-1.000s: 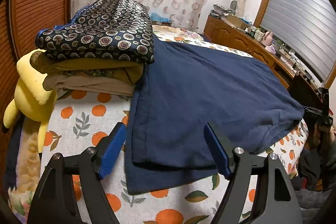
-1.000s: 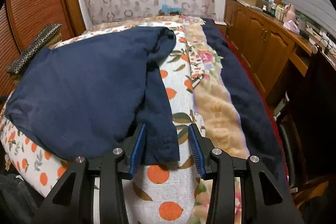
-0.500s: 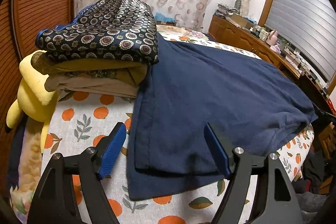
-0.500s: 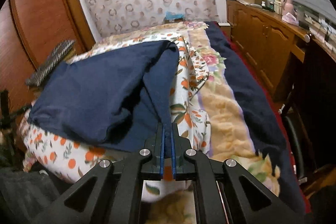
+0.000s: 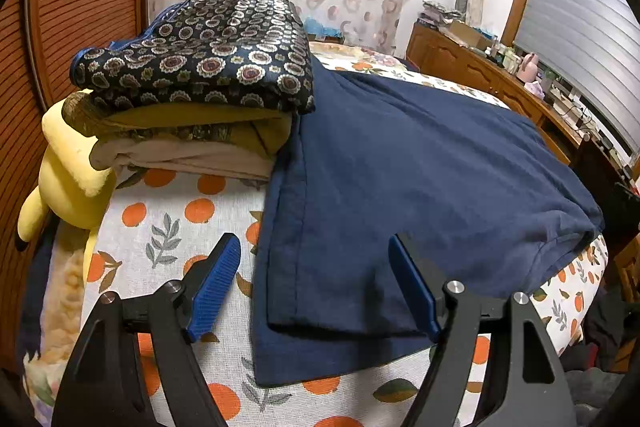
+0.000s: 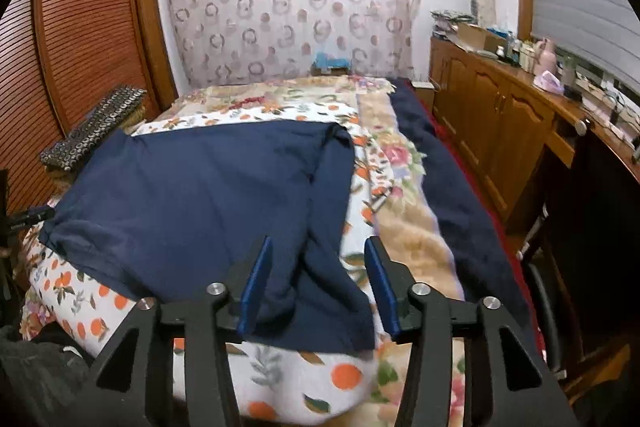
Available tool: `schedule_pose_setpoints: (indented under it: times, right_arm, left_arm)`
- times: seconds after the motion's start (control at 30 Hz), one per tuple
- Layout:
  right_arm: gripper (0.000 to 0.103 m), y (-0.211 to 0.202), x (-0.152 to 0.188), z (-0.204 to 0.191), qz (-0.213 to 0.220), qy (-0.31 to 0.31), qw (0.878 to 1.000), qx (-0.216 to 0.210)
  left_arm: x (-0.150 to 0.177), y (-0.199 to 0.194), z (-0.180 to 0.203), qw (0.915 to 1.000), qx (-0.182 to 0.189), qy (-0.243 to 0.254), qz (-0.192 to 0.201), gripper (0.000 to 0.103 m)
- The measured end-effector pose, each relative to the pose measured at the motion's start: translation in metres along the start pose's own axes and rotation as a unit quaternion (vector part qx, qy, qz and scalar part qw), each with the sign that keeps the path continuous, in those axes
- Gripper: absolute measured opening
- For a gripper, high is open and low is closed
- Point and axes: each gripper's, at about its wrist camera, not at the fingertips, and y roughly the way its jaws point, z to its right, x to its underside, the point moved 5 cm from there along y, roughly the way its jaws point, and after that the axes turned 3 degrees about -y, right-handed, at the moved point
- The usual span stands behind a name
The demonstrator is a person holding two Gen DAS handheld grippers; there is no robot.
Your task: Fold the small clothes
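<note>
While the left wrist view looks across the bed, the left gripper (image 5: 314,287) hovers with its blue pads spread wide and nothing pinched between them. Below and beyond it lies the navy garment (image 5: 420,179), spread flat over the orange-print bedspread (image 5: 172,235); its near hem shows two layers, one edge lying a little back from the other. The left pad hangs over bare bedspread just beside the garment's side seam, and the right pad hangs over the cloth itself. At the garment's far left corner stands a stack of folded clothes (image 5: 192,131), topped by a dark paisley piece (image 5: 208,55), which overlaps the navy fabric's edge. A yellow plush toy (image 5: 68,163) leans against the stack's left side.

In the right wrist view, the right gripper (image 6: 318,285) has just been opening, and its jaws now stand parted with the pads clear of the cloth. Between them lies the garment's sleeve (image 6: 320,267), a long strip of navy garment (image 6: 192,195) running down toward the bed's near edge and rumpled at its end. The body of the garment spreads to the left over the bedspread (image 6: 304,383). To the right run a beige fleece blanket (image 6: 416,247) and a dark navy blanket (image 6: 448,187), with wooden cabinets (image 6: 492,115) along the wall.
</note>
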Motion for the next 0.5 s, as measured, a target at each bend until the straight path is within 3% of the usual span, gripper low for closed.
schedule_pose_setpoints:
  times: [0.2,0.5]
  right_arm:
    - [0.064,0.017,0.002,-0.025,0.006,-0.023,0.999,-0.022]
    - [0.066,0.063,0.002,-0.063,-0.012,-0.058,0.996,-0.066]
  left_arm:
    - [0.003,0.004,-0.003,1.0,-0.002,-0.004,-0.005,0.077]
    - [0.01,0.007,-0.006,0.9999,-0.005,-0.003,-0.013,0.077]
